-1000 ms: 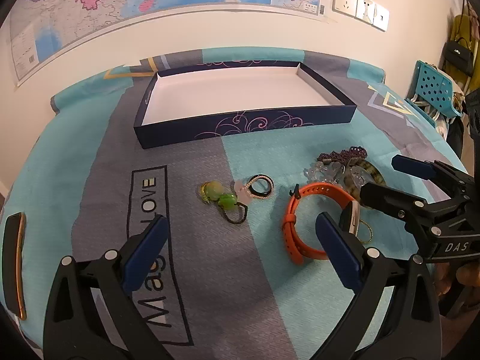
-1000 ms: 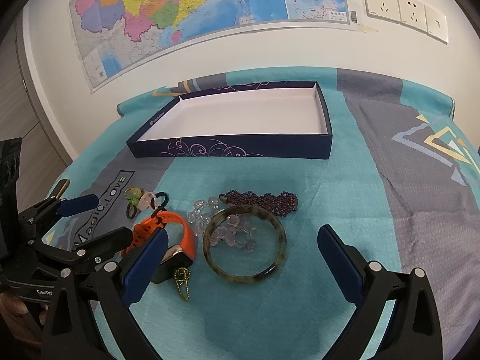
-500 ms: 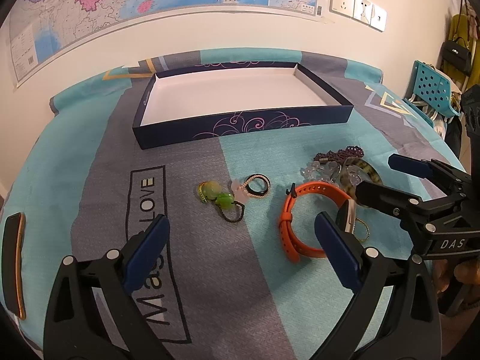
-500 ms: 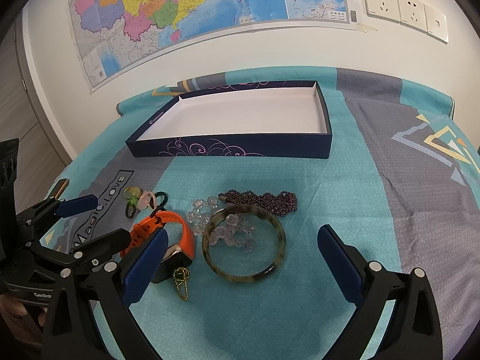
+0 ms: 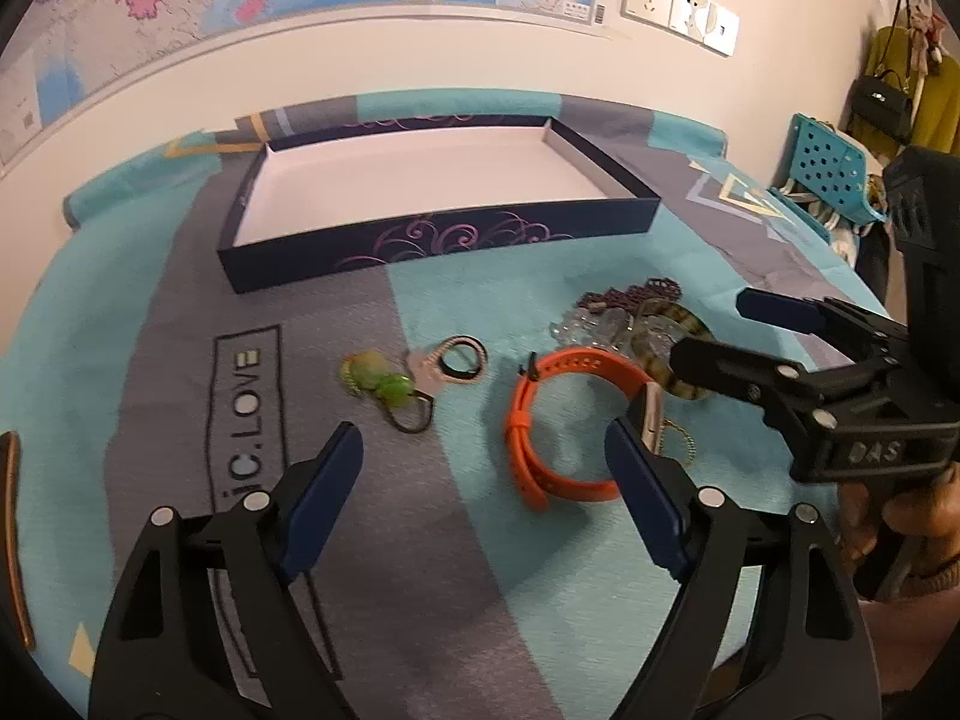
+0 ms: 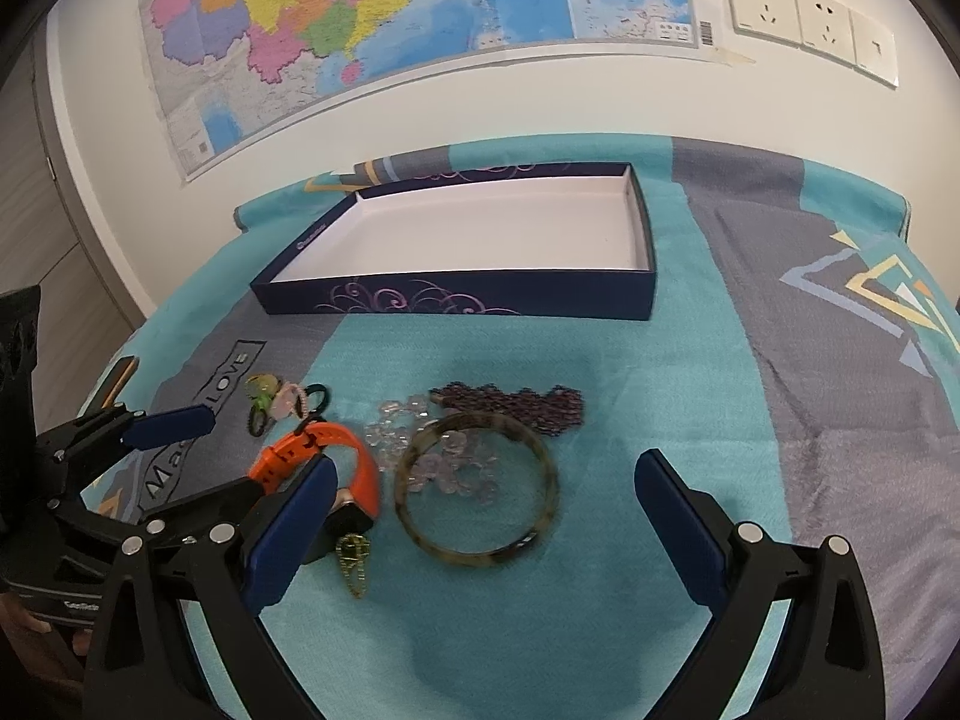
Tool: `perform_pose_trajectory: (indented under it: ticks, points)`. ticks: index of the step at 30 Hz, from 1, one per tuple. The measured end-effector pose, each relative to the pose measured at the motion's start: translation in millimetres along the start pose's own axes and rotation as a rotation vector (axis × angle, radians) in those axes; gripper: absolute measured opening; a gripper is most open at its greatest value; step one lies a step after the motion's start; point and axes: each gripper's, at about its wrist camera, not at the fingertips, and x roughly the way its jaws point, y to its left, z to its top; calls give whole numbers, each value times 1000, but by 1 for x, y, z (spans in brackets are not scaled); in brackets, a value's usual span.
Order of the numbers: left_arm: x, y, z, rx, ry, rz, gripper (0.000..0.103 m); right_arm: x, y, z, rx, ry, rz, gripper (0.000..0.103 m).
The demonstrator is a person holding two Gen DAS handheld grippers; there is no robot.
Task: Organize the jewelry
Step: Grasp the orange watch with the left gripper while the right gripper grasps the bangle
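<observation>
An empty dark blue box (image 5: 438, 237) (image 6: 456, 297) with a white floor lies at the back of the cloth. In front of it lie an orange watch (image 5: 540, 414) (image 6: 324, 450), a tortoiseshell bangle (image 6: 480, 495) (image 5: 684, 330), clear beads (image 6: 447, 459), a dark purple bead string (image 6: 516, 405) (image 5: 630, 297), a small gold chain (image 6: 354, 558), and green and pink hair ties (image 5: 390, 384) (image 6: 273, 399). My left gripper (image 5: 480, 480) is open, just short of the watch and hair ties. My right gripper (image 6: 480, 528) is open and astride the bangle.
The table carries a teal and grey patterned cloth (image 6: 810, 420). A map and wall sockets (image 6: 804, 18) hang behind. A brown strip (image 5: 12, 534) lies at the left edge. A teal basket (image 5: 834, 174) and hanging bags stand at the right.
Both grippers have come a little closer to the jewelry. The right gripper has moved forward over the bangle. Nothing has been taken hold of.
</observation>
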Motion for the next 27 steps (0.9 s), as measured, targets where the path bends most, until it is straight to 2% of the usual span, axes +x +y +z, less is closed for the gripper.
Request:
perform_pose_trajectory:
  ticks: [2,3,7,9,11,12,16,19,23,26,27]
  points:
    - [3,0,-1,-8,17,-27,72,1,-6,0,11,8,1,89]
    - [4,0,-1,-10,23,-43,67,2,-9,1,21,15,12,85]
    - [7,-1,-2,-15,41,-79,59,3,-17,1,29,34,19,66]
    - [9,0,-2,-20,50,-95,58,4,-21,2,28,43,22,61]
    - [11,0,-1,-19,58,-103,57,5,-24,3,24,56,18,52]
    - [12,0,-1,-16,62,-102,57,7,-25,3,20,62,19,43]
    - [14,-1,0,-6,70,-109,52,10,-24,4,-5,78,15,32]
    - [16,-2,3,0,79,-126,40,12,-21,6,-41,87,-4,22]
    - [18,-3,4,12,86,-122,34,15,-15,6,-98,95,-23,16]
    - [19,-2,5,14,91,-120,23,17,-14,6,-110,103,-6,5]
    - [19,-2,5,15,93,-123,19,17,-14,6,-113,102,-7,5]
